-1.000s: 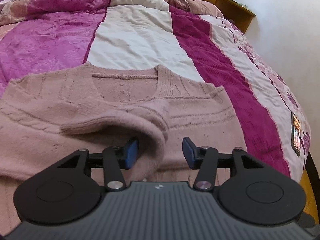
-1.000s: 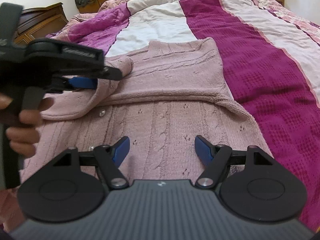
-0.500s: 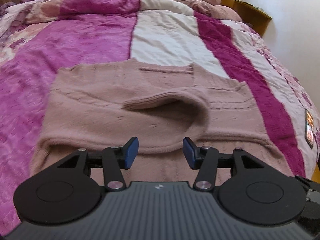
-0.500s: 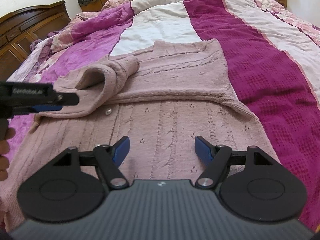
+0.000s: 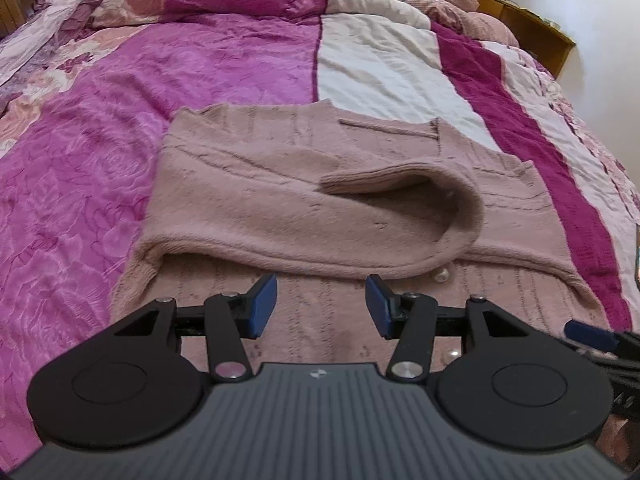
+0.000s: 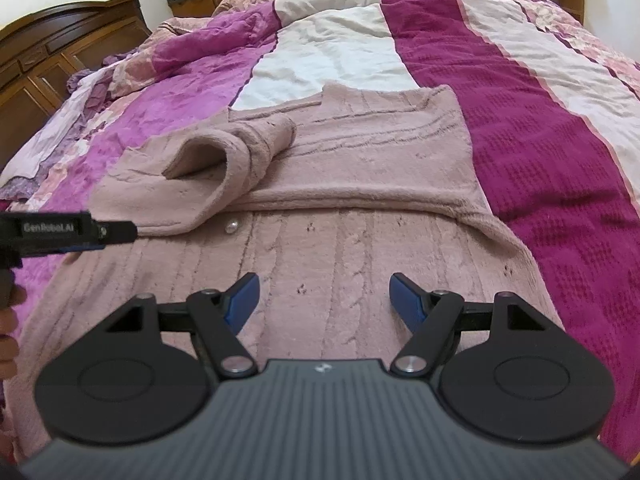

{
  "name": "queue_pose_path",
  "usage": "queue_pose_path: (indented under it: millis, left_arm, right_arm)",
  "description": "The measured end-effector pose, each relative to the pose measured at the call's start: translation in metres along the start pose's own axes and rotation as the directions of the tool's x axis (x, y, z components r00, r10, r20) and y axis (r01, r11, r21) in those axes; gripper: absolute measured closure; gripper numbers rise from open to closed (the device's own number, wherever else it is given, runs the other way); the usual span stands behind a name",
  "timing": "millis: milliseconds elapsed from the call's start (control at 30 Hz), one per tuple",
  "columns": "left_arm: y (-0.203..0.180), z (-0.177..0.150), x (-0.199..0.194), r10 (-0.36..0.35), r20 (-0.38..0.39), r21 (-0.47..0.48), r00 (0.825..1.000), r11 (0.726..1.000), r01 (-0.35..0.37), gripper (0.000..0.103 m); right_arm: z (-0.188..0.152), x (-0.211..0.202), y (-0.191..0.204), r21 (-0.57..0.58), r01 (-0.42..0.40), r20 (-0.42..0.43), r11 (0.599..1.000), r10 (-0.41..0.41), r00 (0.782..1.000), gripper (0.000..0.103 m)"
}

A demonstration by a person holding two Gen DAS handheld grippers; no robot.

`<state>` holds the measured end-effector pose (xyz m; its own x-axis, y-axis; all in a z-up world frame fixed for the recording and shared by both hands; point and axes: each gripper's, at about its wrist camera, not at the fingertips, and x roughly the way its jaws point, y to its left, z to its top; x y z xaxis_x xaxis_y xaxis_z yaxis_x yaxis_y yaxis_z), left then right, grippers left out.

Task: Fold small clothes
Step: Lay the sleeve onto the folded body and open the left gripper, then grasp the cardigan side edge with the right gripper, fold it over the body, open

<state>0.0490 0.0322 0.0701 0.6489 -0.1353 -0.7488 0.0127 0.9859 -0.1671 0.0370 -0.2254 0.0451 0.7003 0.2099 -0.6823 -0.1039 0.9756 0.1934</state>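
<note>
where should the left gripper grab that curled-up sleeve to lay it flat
Grip the sleeve at its ribbed cuff, the free end curled back over the pink sweater. The cuff stands off the knit with a shadowed hollow beneath, so a finger could probably slip under there. Come from the sweater's left side, where the hollow faces the open left gripper.

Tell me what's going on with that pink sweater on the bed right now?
A person is folding a pink sweater laid out on the bedspread, with a gripper in each hand. Both sleeves are folded across the chest, though the left sleeve's cuff curls up loosely. The left gripper and right gripper both hover open over the lower half of the sweater, holding nothing. The bottom half is not yet folded up.
</note>
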Motion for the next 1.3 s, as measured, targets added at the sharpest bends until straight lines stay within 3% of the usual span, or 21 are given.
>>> queue_pose_path:
  millis: [300,533,667,900,967,1000,1033,1133,1300]
  left_arm:
    - [0.020,-0.004,-0.001,0.035,0.009,-0.048,0.999,0.998,-0.034,0.046]
    - [0.033,-0.006,0.003,0.038,0.000,-0.081,0.999,0.996,-0.038,0.046]
    - [0.037,-0.009,0.009,0.036,-0.015,-0.096,0.999,0.995,-0.037,0.046]
    - [0.041,-0.008,0.018,0.038,-0.019,-0.103,0.999,0.994,-0.040,0.046]
    - [0.042,-0.006,0.019,0.038,-0.015,-0.102,0.999,0.994,-0.040,0.046]
    - [0.042,-0.006,0.020,0.039,-0.014,-0.104,0.999,0.994,-0.040,0.046]
    - [0.043,-0.005,0.021,0.039,-0.013,-0.107,0.999,0.993,-0.040,0.046]
    - [0.045,-0.002,0.024,0.044,-0.004,-0.110,0.999,0.993,-0.044,0.046]
    - [0.046,0.001,0.028,0.084,0.012,-0.098,0.996,0.992,-0.082,0.046]
  right_arm:
    - [0.035,0.008,0.023,-0.066,-0.055,0.030,0.996,0.057,0.998,0.030]
    - [0.072,0.026,0.064,-0.238,-0.060,0.070,0.969,0.079,0.994,0.029]
    - [0.089,0.048,0.095,-0.406,-0.044,0.066,0.913,0.077,0.995,0.029]
    - [0.098,0.101,0.124,-0.610,-0.026,-0.042,0.792,0.001,0.999,0.031]
    - [0.099,0.107,0.123,-0.619,-0.013,-0.044,0.785,-0.018,0.999,0.054]
    - [0.100,0.109,0.122,-0.615,-0.004,-0.044,0.789,-0.029,0.999,0.082]
    - [0.104,0.109,0.119,-0.599,-0.002,-0.046,0.801,-0.032,0.998,0.089]
    - [0.120,0.098,0.112,-0.552,0.000,0.002,0.834,0.001,1.000,0.091]
    - [0.153,0.049,0.086,-0.431,0.053,0.200,0.901,0.038,0.979,0.092]
